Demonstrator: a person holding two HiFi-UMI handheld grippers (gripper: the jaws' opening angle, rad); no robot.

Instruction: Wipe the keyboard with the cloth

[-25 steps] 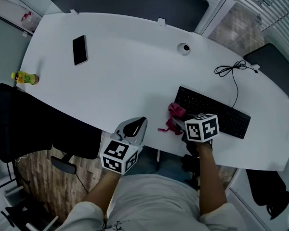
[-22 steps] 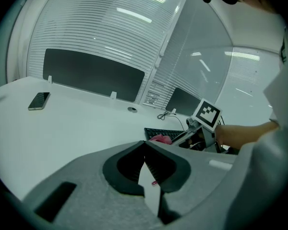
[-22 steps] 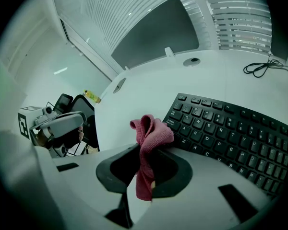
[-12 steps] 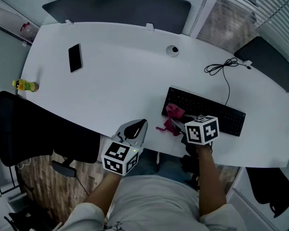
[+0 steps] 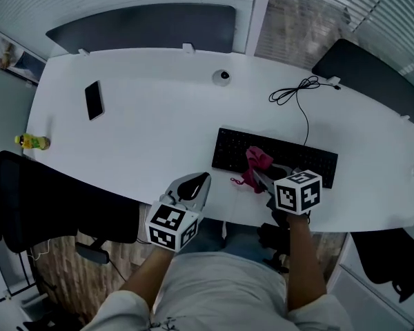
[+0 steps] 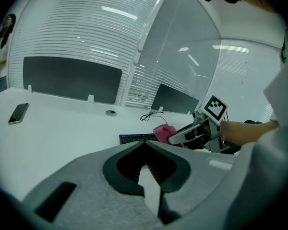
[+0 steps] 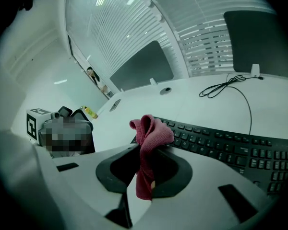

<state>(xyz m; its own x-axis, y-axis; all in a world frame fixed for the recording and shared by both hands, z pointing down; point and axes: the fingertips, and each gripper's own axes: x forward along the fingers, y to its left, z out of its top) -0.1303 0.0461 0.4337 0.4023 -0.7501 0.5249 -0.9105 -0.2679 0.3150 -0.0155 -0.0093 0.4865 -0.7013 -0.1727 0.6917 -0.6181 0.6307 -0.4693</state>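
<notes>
Your right claw [image 5: 261, 176] has its jaws closed on the pink cloth [image 5: 255, 161]. The head view shows only a bunch of cloth at the tips. Your right gripper view shows more: the cloth [image 7: 151, 134] is pinched in its middle, one end hangs below the jaws and the folded end stands above them. This folded end is over the near left part of the keyboard [image 7: 221, 145], but no view lets you tell if it touches the keys.

The keyboard [image 5: 290, 158] lies flat on the desk [image 5: 159, 129], just ahead of this claw. Its long axis goes across the claw's line, from just in front out to the claw's right.

Your left claw [image 6: 145, 146] has its jaws together with nothing in them. It is at the near edge of the desk, and the keyboard is ahead to its right.
</notes>
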